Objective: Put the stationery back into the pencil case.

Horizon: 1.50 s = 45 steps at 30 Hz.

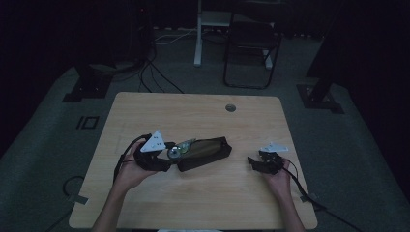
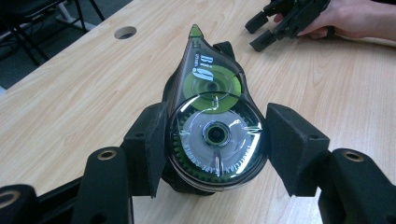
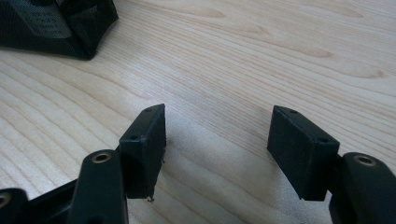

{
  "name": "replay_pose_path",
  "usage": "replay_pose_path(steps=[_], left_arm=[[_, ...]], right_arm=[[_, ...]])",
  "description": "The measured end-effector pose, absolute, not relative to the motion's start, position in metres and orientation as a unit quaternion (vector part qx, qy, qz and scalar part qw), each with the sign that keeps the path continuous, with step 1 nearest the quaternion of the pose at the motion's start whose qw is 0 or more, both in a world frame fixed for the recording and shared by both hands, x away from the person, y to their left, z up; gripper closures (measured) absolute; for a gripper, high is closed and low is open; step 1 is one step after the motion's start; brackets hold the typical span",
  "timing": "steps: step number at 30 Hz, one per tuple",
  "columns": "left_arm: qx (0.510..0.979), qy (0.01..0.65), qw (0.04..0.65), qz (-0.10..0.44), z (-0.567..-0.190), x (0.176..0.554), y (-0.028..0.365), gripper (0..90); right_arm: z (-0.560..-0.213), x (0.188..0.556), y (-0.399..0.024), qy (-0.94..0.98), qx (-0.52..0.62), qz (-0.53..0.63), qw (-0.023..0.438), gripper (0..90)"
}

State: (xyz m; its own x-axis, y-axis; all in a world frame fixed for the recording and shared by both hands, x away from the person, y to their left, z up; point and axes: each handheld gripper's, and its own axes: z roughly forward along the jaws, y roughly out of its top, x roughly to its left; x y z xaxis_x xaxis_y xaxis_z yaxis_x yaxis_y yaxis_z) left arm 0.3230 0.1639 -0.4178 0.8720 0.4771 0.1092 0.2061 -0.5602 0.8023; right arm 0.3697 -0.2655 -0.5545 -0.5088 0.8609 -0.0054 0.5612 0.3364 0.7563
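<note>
Over wooden table (image 1: 203, 193), left gripper (image 2: 215, 140) clamping correction tape dispenser (image 2: 215, 126) above black pouch (image 1: 205, 152), right gripper (image 3: 217, 149) resting, jaws apart.

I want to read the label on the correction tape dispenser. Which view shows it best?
The left gripper view: the correction tape dispenser sits close up between the left gripper fingers, its print and reels sharp. The high view shows it small and dim by the dark pouch.
</note>
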Motion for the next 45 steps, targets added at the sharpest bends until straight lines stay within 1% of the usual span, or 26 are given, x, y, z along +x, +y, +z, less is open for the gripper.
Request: replay_pose_path(steps=[45], left_arm=[[0.875,0.209,0.404,0.162,-0.436,0.345,0.142,41.7]], right_arm=[[-0.555,0.369,-0.266,0.79,0.45,0.36,0.208,37.0]])
